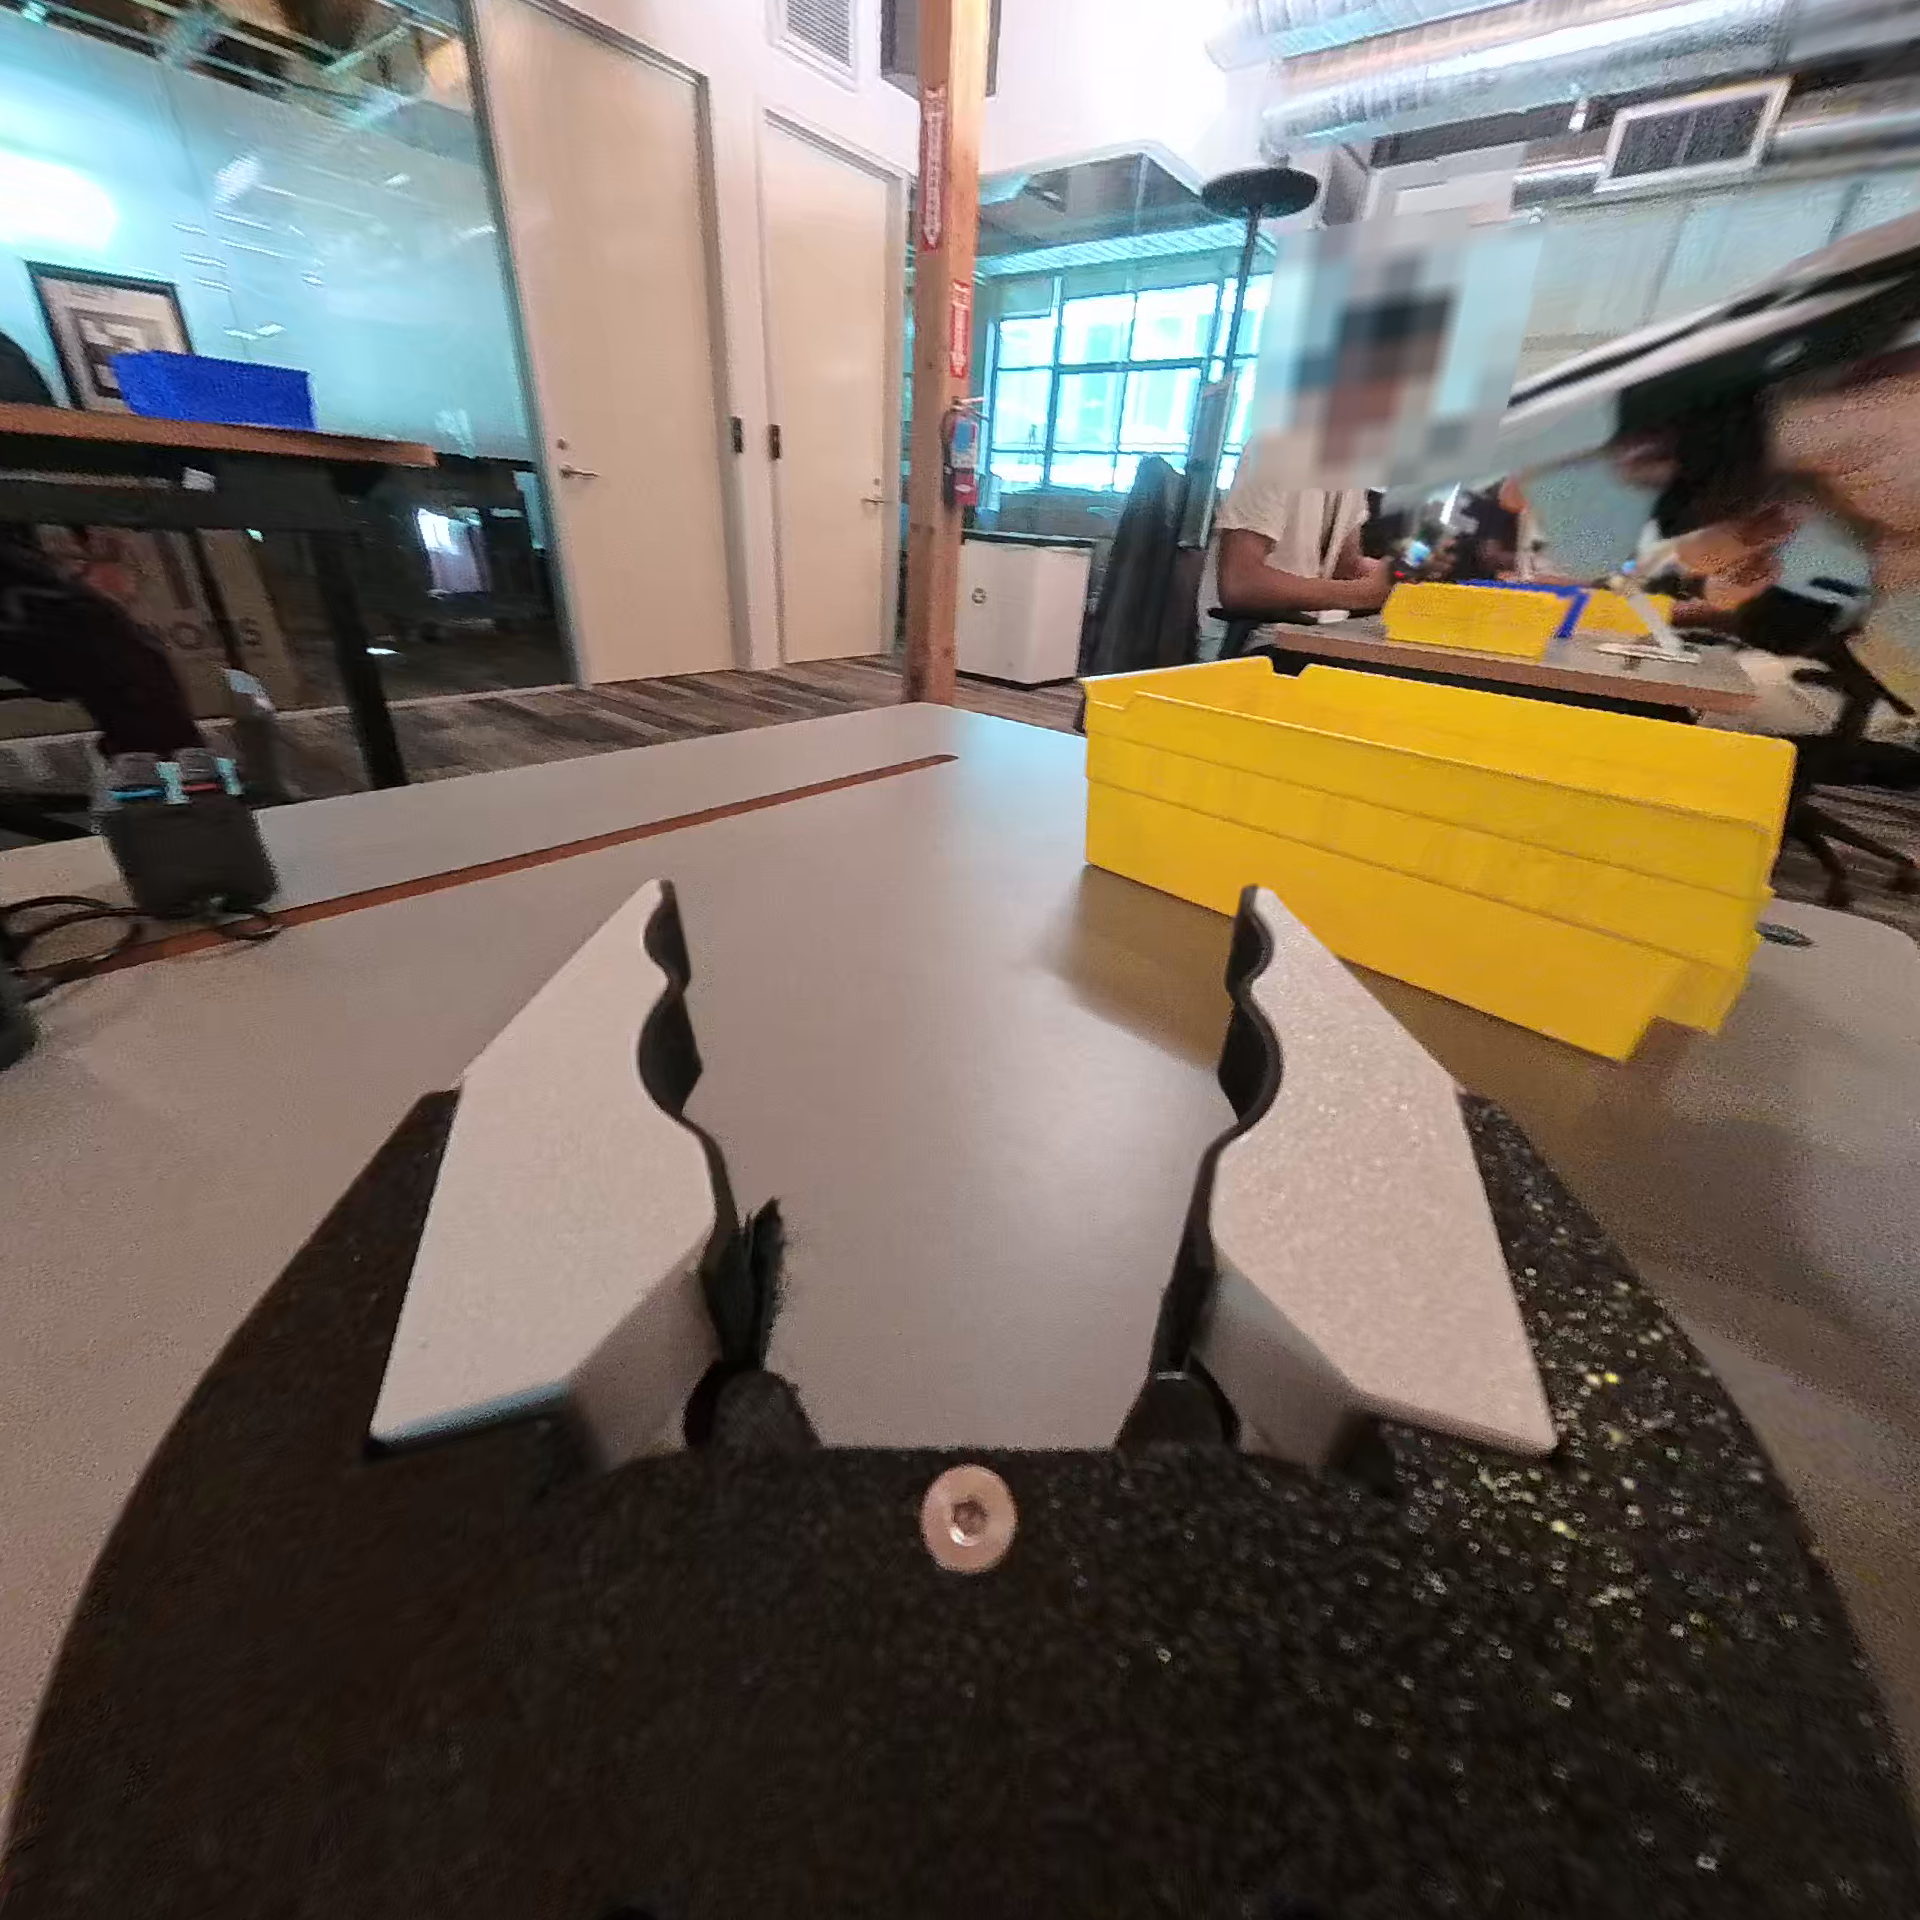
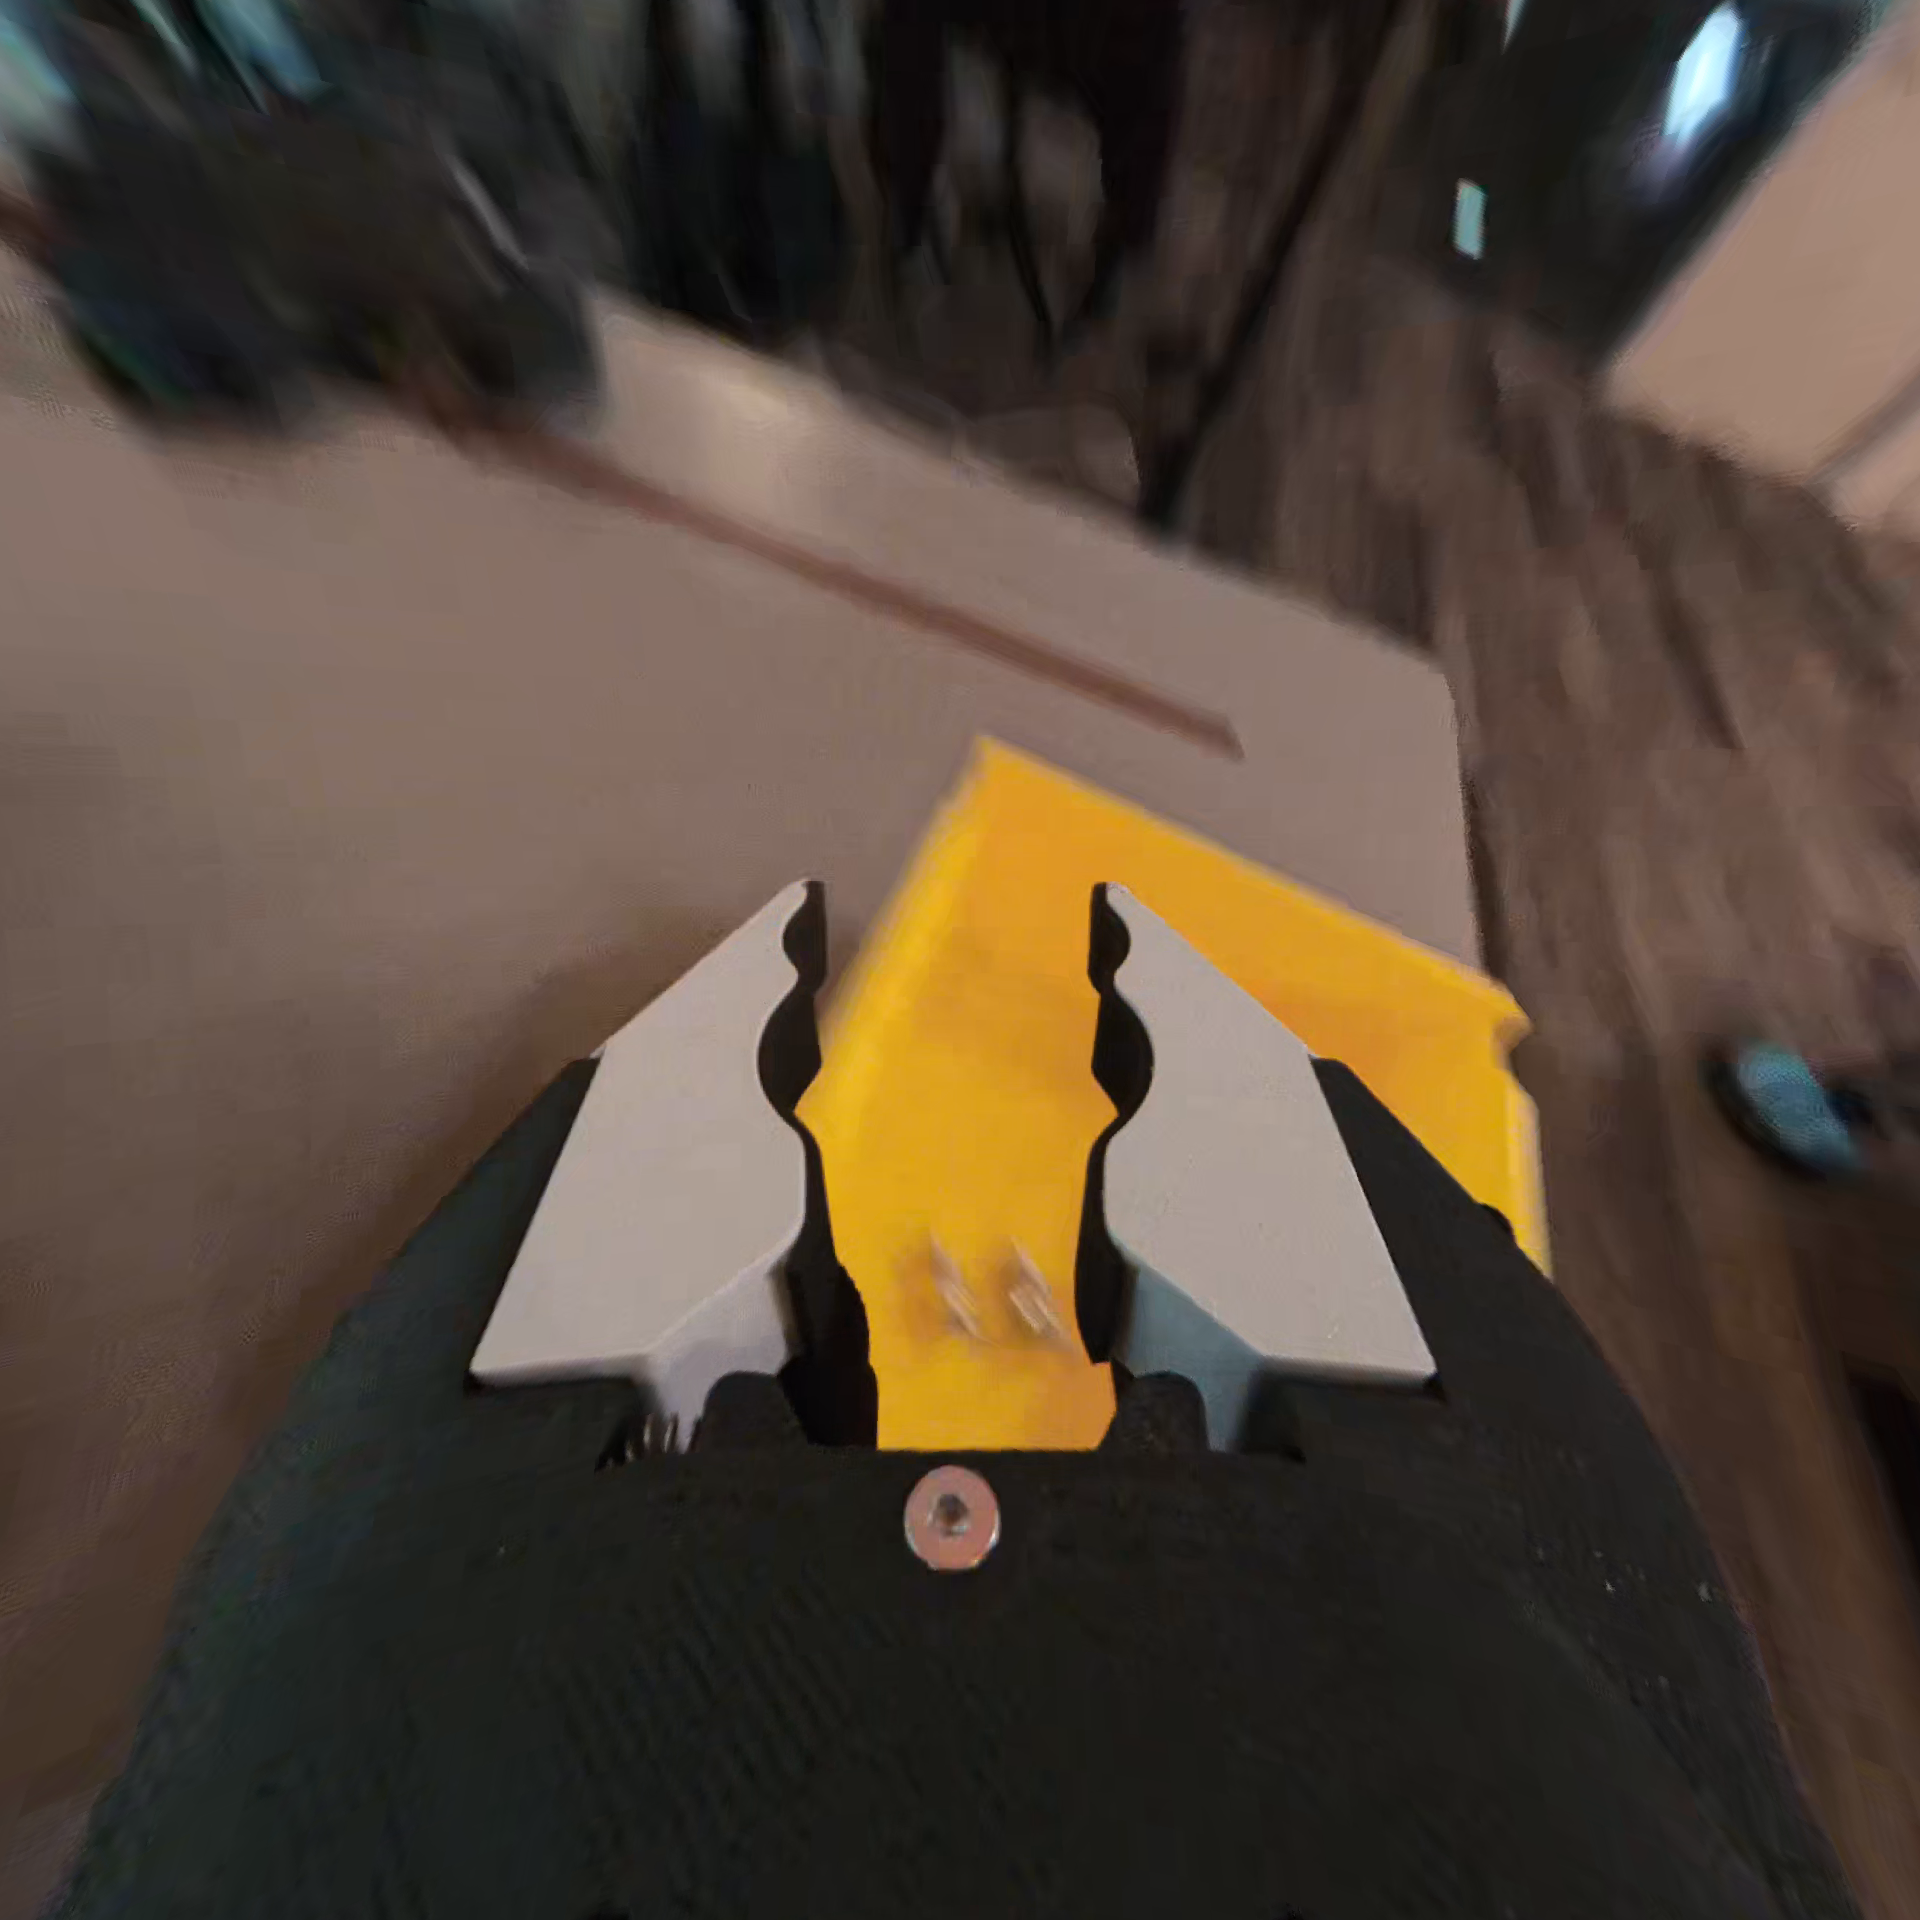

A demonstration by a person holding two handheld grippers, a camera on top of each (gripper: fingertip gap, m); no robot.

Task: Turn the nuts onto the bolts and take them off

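My left gripper (image 1: 961,899) is open and empty, held low over the grey table (image 1: 883,883). A yellow bin (image 1: 1423,842) stands on the table ahead and to its right. In the blurred right wrist view, my right gripper (image 2: 958,894) is open and empty, hovering above the same yellow bin (image 2: 1226,966). Two small metal parts (image 2: 982,1299), bolts or nuts, lie on the bin floor between the grey fingers (image 2: 675,1174). The blur hides what they are exactly.
A black device (image 1: 187,842) with cables sits at the table's far left, beyond a brown seam (image 1: 623,842). A person (image 1: 1309,540) sits at another table behind, with more yellow bins (image 1: 1475,618). A wooden post (image 1: 940,416) stands beyond the table edge.
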